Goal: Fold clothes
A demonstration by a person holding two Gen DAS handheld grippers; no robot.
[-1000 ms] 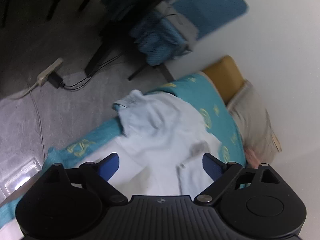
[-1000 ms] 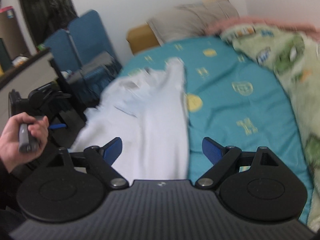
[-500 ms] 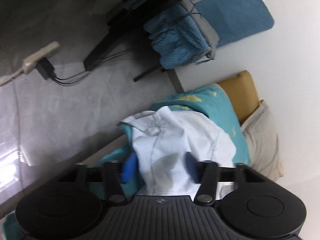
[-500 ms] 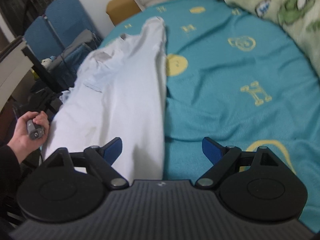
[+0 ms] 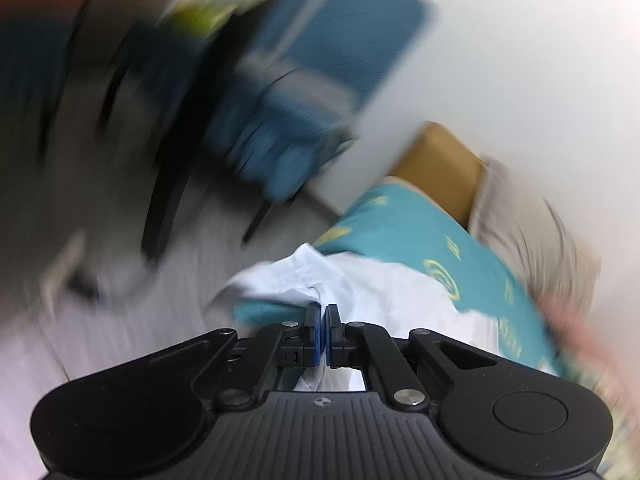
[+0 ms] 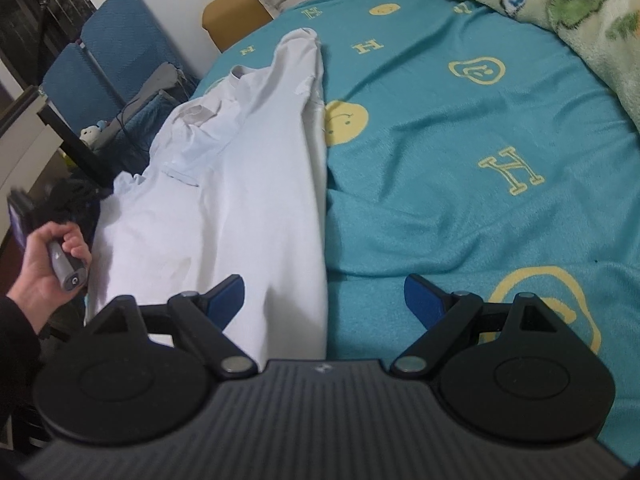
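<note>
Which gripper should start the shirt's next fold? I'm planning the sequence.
Probably left: the left gripper is shut on the white shirt at its edge; the right gripper hangs open above it.

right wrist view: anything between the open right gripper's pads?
Yes: the white shirt's hem edge and bare teal bedsheet lie in the right gripper's gap, in the right wrist view.
</note>
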